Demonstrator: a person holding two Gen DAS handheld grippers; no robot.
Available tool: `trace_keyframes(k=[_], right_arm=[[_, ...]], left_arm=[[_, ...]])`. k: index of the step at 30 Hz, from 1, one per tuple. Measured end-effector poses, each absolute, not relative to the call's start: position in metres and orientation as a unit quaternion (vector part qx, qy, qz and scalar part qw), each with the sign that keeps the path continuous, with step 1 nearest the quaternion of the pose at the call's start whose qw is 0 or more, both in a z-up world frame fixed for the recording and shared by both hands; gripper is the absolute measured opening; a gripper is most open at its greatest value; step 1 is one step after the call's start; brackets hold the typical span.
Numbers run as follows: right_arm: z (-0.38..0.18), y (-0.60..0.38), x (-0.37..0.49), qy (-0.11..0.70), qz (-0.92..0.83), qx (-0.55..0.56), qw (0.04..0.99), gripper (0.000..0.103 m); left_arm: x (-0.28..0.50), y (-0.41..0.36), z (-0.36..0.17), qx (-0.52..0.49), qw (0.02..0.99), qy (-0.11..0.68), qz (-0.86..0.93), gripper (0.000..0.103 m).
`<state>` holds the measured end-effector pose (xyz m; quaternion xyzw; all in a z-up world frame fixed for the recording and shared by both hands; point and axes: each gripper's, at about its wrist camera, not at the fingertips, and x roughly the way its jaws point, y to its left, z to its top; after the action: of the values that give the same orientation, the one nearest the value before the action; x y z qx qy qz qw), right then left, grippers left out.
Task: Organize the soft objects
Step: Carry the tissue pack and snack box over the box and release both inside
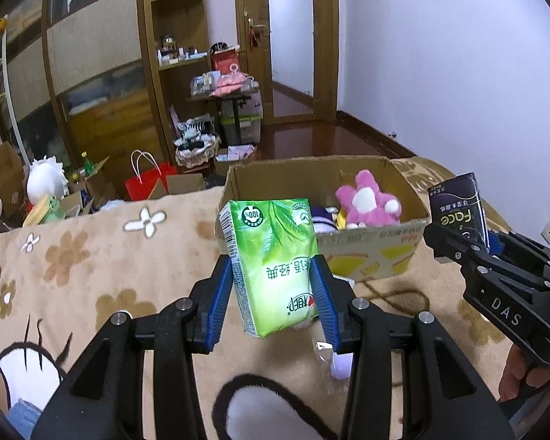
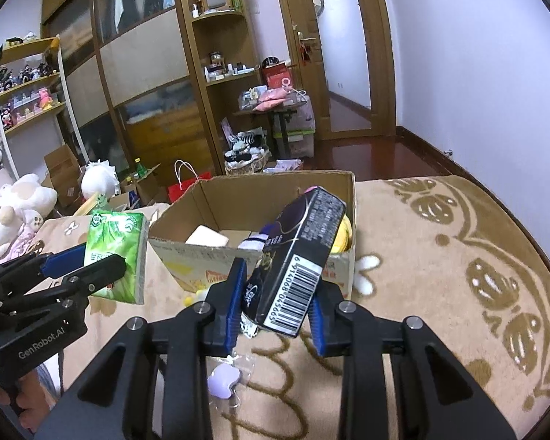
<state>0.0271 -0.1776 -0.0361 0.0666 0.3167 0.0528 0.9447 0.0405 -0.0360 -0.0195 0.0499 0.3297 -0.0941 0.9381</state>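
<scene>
My left gripper [image 1: 273, 293] is shut on a green tissue pack [image 1: 271, 260] and holds it above the blanket, just in front of the cardboard box [image 1: 370, 253]. The green pack also shows in the right wrist view [image 2: 117, 256]. My right gripper [image 2: 277, 304] is shut on a black tissue pack [image 2: 297, 256], held tilted near the box's [image 2: 187, 253] front right corner. The black pack shows at the right of the left wrist view [image 1: 458, 209]. Inside the box lie a pink plush toy [image 1: 368, 203], a white soft item [image 2: 207, 236] and a yellow item [image 2: 343, 236].
A beige patterned blanket [image 2: 440, 275] covers the bed. A small purple object in clear wrap [image 2: 223, 383] lies on it under the right gripper. Beyond the bed stand a red paper bag [image 1: 146, 181], boxes, plush toys [image 2: 14, 212], shelves and a wardrobe.
</scene>
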Motion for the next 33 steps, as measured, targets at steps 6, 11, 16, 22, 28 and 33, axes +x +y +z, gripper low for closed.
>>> trace_keyframes(k=[6,11,16,22,28,33], right_arm=[[-0.035,-0.177,0.038,0.306,0.054,0.063,0.948,0.032],[-0.033,-0.174,0.051,0.296,0.061,0.06,0.951,0.032],[-0.032,-0.168,0.067,0.292,0.069,0.051,0.953,0.032],[-0.04,-0.161,0.084,0.3,0.079,0.044,0.95,0.032],[-0.05,-0.158,0.096,0.309,0.086,0.043,0.946,0.032],[-0.055,-0.164,0.107,0.304,0.092,0.049,0.947,0.032]], left_arm=[[0.051,-0.039,-0.014,0.052,0.945,0.308,-0.099,0.042],[0.064,-0.044,-0.009,0.057,0.948,0.295,-0.103,0.042],[0.08,-0.046,-0.01,0.064,0.95,0.288,-0.104,0.042],[0.106,-0.051,-0.013,0.069,0.95,0.289,-0.101,0.042],[0.136,-0.049,-0.021,0.065,0.946,0.302,-0.095,0.042],[0.152,-0.042,-0.029,0.061,0.942,0.316,-0.093,0.042]])
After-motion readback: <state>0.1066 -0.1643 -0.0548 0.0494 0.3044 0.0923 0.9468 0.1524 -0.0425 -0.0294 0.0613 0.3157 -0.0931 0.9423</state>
